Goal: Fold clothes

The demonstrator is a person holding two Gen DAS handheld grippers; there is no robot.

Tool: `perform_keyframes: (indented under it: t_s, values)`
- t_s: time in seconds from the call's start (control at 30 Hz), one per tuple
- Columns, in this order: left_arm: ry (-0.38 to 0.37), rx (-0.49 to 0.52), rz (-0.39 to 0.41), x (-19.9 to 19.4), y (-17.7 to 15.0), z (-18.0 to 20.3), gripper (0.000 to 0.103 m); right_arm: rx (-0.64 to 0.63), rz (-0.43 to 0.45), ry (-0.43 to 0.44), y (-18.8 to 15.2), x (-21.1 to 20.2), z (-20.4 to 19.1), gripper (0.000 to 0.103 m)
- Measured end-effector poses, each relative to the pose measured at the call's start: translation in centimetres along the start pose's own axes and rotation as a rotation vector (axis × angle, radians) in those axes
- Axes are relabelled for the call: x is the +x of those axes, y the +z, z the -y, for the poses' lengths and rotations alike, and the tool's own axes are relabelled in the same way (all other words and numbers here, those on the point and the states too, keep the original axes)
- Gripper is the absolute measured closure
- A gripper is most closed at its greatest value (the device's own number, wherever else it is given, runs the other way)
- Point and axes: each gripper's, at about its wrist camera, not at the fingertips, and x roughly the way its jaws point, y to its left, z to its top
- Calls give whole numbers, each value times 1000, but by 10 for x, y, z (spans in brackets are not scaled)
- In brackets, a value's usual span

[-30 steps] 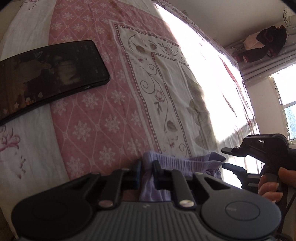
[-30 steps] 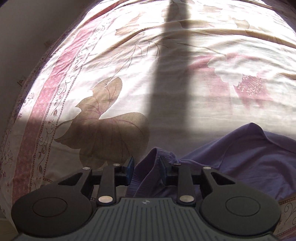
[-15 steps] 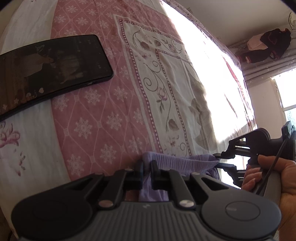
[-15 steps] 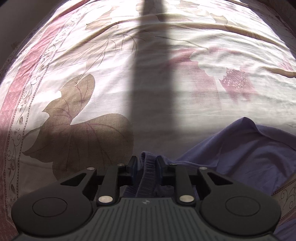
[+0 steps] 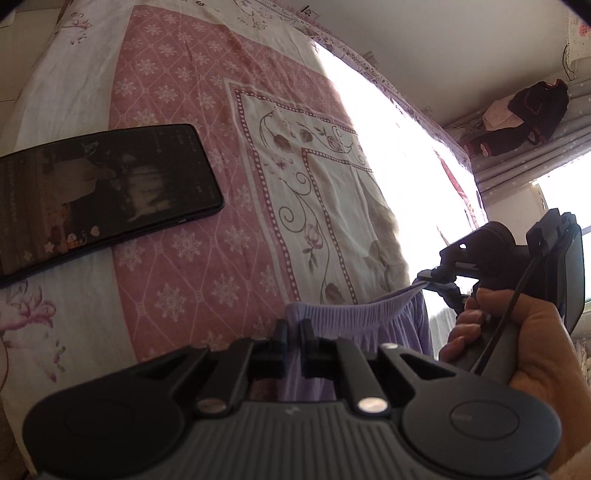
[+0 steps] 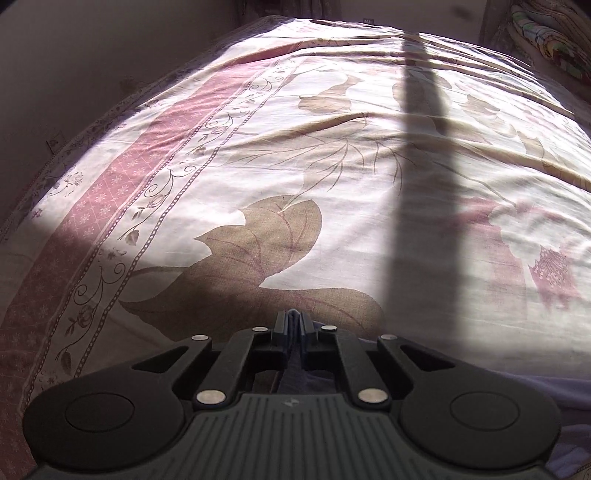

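A lilac garment with an elastic waistband [image 5: 351, 314] hangs over the patterned bed sheet [image 5: 184, 110]. My left gripper [image 5: 293, 328] is shut on one end of the waistband. My right gripper [image 5: 424, 281], held by a hand [image 5: 517, 332], pinches the other end, so the band stretches between the two. In the right wrist view the right gripper [image 6: 293, 321] has its jaws closing tight on a thin fold of the garment [image 6: 291, 369], with the pads pressing on it. Most of the cloth hangs hidden below both grippers.
A black phone [image 5: 99, 199] with a lit screen lies on the sheet to the left. Dark clothes [image 5: 535, 107] sit on a ledge by the bright window. Stacked bedding [image 6: 546, 33] lies at the far right of the bed; a wall [image 6: 74, 55] borders its left.
The right gripper's jaws have closed onto the fabric and it has pulled away sideways, stretching the waistband. The purple bulk has dropped out of the right view. The left gripper stayed put.
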Motion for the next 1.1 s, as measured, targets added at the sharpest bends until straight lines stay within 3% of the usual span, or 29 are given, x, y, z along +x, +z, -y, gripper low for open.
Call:
perform_keyframes:
  t_s: [0.13,0.2,0.4,0.47,0.57,0.83,1.1]
  values:
    - [78,4,13,5,3,-3,103,-23,31,29,-1,7,-3,96]
    - [101,-11,-30,14,6,-8,103,-33,38,27,-2,11,-2,96]
    - [105,-10,-8,11,7,-7,101,9,13,81,-6,17,12,89]
    - [99,-17,-13,11,7,-7,97,18,6,108,-5,13,14,72]
    - [90,-18,-2,7,6,-4,88,0,21,122,-4,-2,16,61]
    - [40,131,111,-11,5,23,62,-21,65,134,-16,-50,61,55]
    - [-26,233,-5,1,-12,38,60,72,74,119,-57,-92,144,51]
